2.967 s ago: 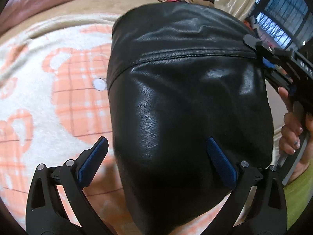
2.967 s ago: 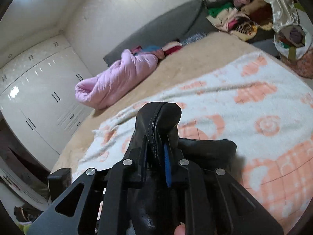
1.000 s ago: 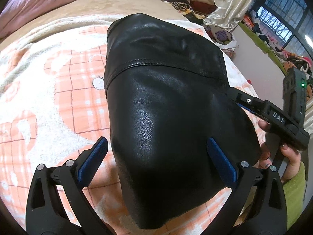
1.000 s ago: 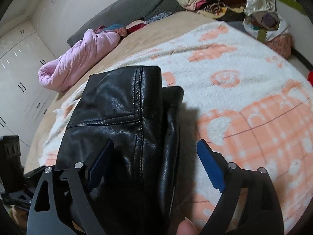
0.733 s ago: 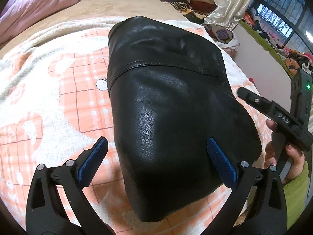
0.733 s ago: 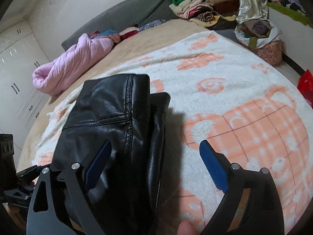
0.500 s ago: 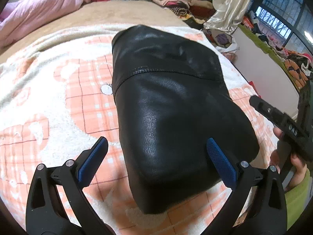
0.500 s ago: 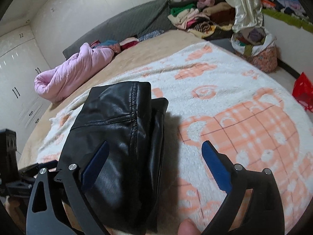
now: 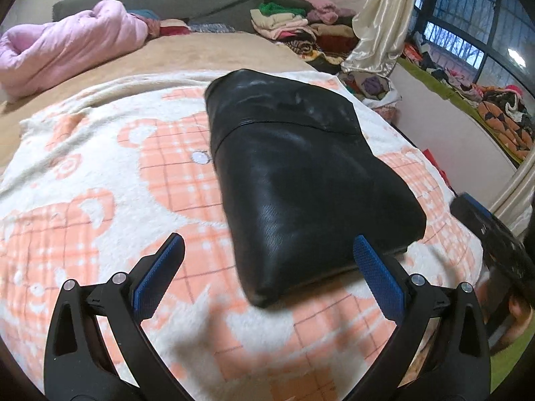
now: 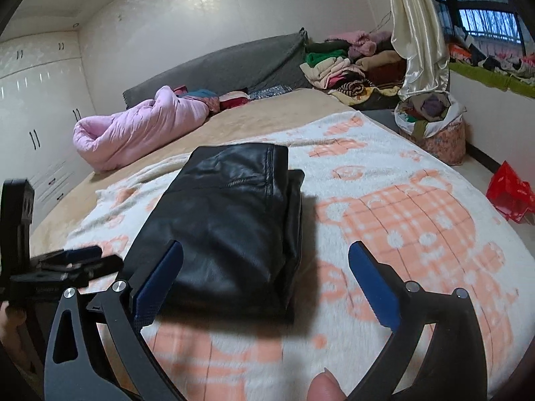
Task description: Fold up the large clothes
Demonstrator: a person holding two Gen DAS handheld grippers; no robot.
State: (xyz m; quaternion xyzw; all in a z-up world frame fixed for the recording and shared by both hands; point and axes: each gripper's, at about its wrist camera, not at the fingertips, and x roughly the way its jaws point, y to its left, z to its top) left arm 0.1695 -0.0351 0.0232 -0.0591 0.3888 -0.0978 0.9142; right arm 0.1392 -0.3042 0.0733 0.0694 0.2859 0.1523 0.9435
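Note:
A black leather garment (image 9: 301, 173) lies folded into a thick rectangle on the white and orange bear blanket (image 9: 100, 200). My left gripper (image 9: 266, 239) hangs open just short of its near corner, pads clear of the leather. In the right wrist view the same garment (image 10: 230, 214) rests on the blanket (image 10: 418, 220). My right gripper (image 10: 265, 244) is above its near end with the jaws opening wide. Nothing is pressed between them. The left gripper (image 10: 87, 260) shows at the left edge, and a fingertip (image 10: 326, 386) at the bottom.
A pink quilt (image 10: 140, 127) lies rolled near the grey headboard (image 10: 217, 67). Folded clothes (image 10: 351, 63) are piled at the far right by a cream curtain (image 10: 418, 33). A full laundry basket (image 10: 434, 127) and a red bag (image 10: 508, 193) sit on the floor beside the bed.
The right gripper was shut on the garment's fold, then let go and opened wide. Both grippers have drawn back and up, and the garment now lies settled on the blanket.

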